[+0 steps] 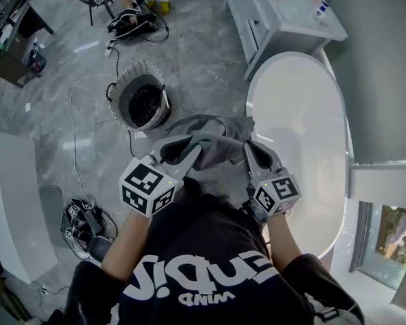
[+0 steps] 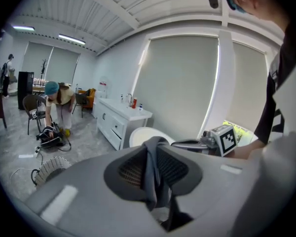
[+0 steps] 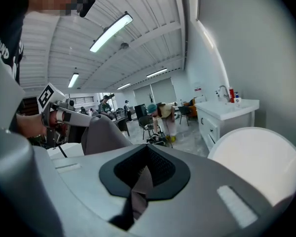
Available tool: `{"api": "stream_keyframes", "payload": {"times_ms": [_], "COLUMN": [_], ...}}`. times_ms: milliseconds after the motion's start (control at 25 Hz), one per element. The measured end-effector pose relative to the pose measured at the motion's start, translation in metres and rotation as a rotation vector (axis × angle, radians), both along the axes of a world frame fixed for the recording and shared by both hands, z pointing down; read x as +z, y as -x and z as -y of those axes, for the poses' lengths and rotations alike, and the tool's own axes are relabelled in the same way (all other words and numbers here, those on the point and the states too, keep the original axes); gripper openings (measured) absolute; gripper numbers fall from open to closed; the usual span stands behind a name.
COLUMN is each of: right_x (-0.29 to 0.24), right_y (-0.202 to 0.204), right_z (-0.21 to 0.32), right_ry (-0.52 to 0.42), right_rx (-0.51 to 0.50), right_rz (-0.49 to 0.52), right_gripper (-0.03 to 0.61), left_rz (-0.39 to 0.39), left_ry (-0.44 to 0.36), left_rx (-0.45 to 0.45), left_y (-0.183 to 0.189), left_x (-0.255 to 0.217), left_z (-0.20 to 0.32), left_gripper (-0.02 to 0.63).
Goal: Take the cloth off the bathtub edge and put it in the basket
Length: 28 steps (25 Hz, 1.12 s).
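A grey cloth (image 1: 213, 135) hangs stretched between both grippers, held up over the floor just left of the white bathtub (image 1: 304, 134). My left gripper (image 1: 189, 153) is shut on the cloth's left part; in the left gripper view a fold of cloth (image 2: 155, 174) is pinched between the pads. My right gripper (image 1: 252, 146) is shut on the right part, and a strip of cloth (image 3: 139, 189) shows in its jaws. The round white basket (image 1: 142, 100) with a dark inside stands on the floor beyond the cloth, to the left.
A white vanity cabinet (image 1: 277, 12) stands beyond the tub. Cables (image 1: 88, 215) trail over the marble floor from the basket to gear near my feet. A white slab (image 1: 7, 202) lies at the left. Farther off, a person (image 2: 56, 105) bends over equipment.
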State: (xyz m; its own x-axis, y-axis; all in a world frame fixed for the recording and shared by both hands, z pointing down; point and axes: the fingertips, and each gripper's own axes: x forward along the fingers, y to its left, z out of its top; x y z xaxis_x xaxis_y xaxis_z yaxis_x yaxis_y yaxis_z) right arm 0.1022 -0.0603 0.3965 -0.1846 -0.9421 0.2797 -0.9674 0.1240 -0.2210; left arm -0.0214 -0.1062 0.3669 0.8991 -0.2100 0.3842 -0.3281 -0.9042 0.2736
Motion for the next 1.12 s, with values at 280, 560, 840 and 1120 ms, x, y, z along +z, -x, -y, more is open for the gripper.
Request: {"api": "stream_keyframes", "payload": {"times_ms": [280, 560, 840, 1120], "right_x": [0.005, 0.002, -0.003, -0.004], "right_y": [0.058, 0.115, 0.165, 0.196], "right_z": [0.059, 0.119, 0.163, 0.19], "right_ry": [0.004, -0.001, -0.03, -0.019], "right_rx": [-0.156, -0.324, -0.408, -0.47], "right_rz": [0.013, 0.008, 0.003, 0.005], "right_gripper": [0.009, 0.009, 0.009, 0.009], "left_rz": [0.034, 0.027, 0.0, -0.048], "left_ry": [0.025, 0.041, 0.028, 0.018], "left_rx": [-0.164, -0.344, -0.472, -0.51], "left_y": [0.068, 0.132, 0.18, 0.202], "left_x": [0.014, 0.014, 0.014, -0.001], "left_z": [0.039, 0.078, 0.111, 0.139], "left_gripper": [0.058, 0.058, 0.058, 0.058]}}
